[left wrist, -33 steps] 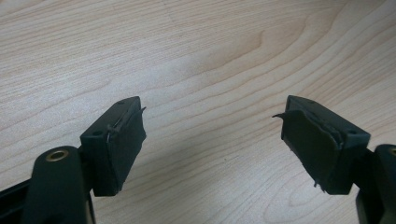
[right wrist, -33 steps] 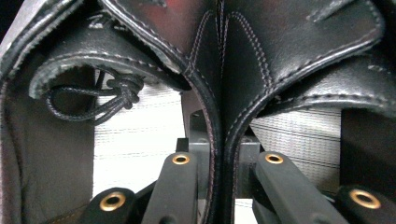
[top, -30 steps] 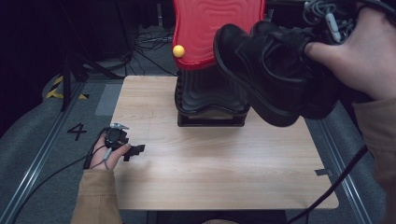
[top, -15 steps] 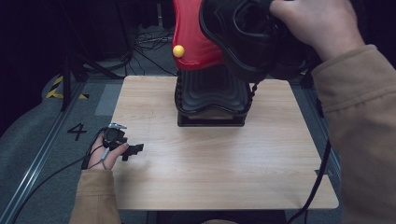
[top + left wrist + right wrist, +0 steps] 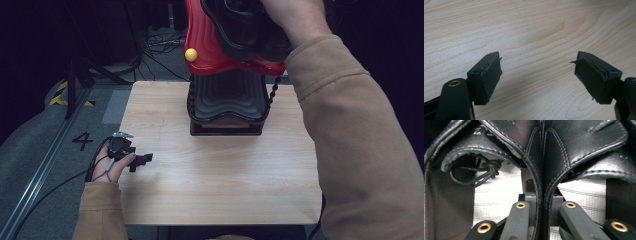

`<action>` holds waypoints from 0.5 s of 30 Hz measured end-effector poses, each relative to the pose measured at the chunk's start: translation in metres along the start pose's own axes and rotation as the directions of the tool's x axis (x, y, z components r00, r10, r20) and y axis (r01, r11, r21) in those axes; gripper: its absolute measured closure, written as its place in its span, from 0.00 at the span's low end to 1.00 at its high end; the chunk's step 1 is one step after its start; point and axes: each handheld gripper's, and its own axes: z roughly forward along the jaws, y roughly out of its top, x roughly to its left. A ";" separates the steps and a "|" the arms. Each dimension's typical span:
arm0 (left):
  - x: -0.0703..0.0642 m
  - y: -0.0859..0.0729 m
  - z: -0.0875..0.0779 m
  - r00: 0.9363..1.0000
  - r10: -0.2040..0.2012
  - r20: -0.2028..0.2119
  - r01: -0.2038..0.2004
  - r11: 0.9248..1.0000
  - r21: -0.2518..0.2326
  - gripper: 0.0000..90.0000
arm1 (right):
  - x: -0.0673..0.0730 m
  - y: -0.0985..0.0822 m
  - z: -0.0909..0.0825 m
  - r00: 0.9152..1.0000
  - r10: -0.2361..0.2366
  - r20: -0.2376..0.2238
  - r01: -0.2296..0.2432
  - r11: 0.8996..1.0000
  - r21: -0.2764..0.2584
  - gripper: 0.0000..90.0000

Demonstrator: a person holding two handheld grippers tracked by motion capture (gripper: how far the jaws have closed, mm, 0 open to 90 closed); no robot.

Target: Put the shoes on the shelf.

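in the high view the wooden surface (image 5: 225, 170) fills the middle of the frame, and a red and black ribbed stand (image 5: 227, 95) sits at its far edge, upper centre, with a small yellow ball (image 5: 190, 54) on its red top part; the left gripper (image 5: 141, 160) rests on the surface at the lower left of the frame, held in the person's left hand (image 5: 112, 167), its cable looping off the surface edge beside a floor mark reading 4 (image 5: 82, 140); in the left gripper view its two black fingers (image 5: 485, 77) stand wide apart with bare wood grain between them, holding nothing; at the top of the high view the person's right hand (image 5: 295, 20), in a tan sleeve (image 5: 360, 150), holds black leather shoes (image 5: 245, 27) up over the red top of the stand; in the right gripper view the right gripper (image 5: 541, 205) is closed tight on two adjoining stitched leather edges of the shoes (image 5: 541, 157), which rise between its fingers up the centre of the frame; a knotted black lace (image 5: 489, 168) hangs inside the shoe at upper left.
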 end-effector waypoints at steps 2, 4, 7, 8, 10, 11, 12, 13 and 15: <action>0.001 0.000 0.000 1.000 -0.001 0.007 0.001 1.000 0.002 0.24 | 0.003 0.005 0.007 1.000 0.005 0.021 -0.005 1.000 -0.017 0.92; 0.002 -0.001 -0.001 1.000 -0.001 0.007 0.001 1.000 0.001 0.24 | 0.006 0.008 0.012 0.999 0.007 0.038 -0.006 1.000 -0.025 0.92; 0.003 -0.001 -0.003 1.000 -0.006 0.004 0.007 1.000 -0.011 0.24 | 0.007 0.011 0.023 0.998 0.015 0.054 -0.013 0.999 -0.046 0.92; 0.004 -0.002 -0.003 1.000 -0.010 0.009 0.010 1.000 -0.010 0.24 | 0.008 0.012 0.027 0.998 0.013 0.063 -0.010 0.998 -0.056 0.92; 0.005 -0.002 -0.003 1.000 -0.014 0.009 0.015 1.000 -0.011 0.24 | 0.010 0.014 0.034 0.997 0.013 0.073 -0.008 0.998 -0.069 0.92; 0.005 -0.002 -0.003 1.000 -0.010 0.006 0.011 1.000 -0.013 0.24 | 0.010 0.015 0.039 0.997 0.015 0.081 -0.009 0.998 -0.069 0.92; 0.006 -0.002 -0.003 1.000 -0.011 0.006 0.011 1.000 -0.013 0.24 | 0.011 0.015 0.042 0.996 0.011 0.090 -0.005 0.998 -0.070 0.92; 0.006 -0.002 -0.003 1.000 -0.012 0.007 0.012 1.000 -0.013 0.24 | 0.011 0.016 0.046 0.995 0.011 0.094 -0.004 0.997 -0.071 0.92; 0.006 -0.002 -0.004 1.000 -0.017 0.007 0.018 1.000 -0.016 0.24 | 0.012 0.016 0.051 0.995 0.014 0.097 -0.006 0.997 -0.079 0.92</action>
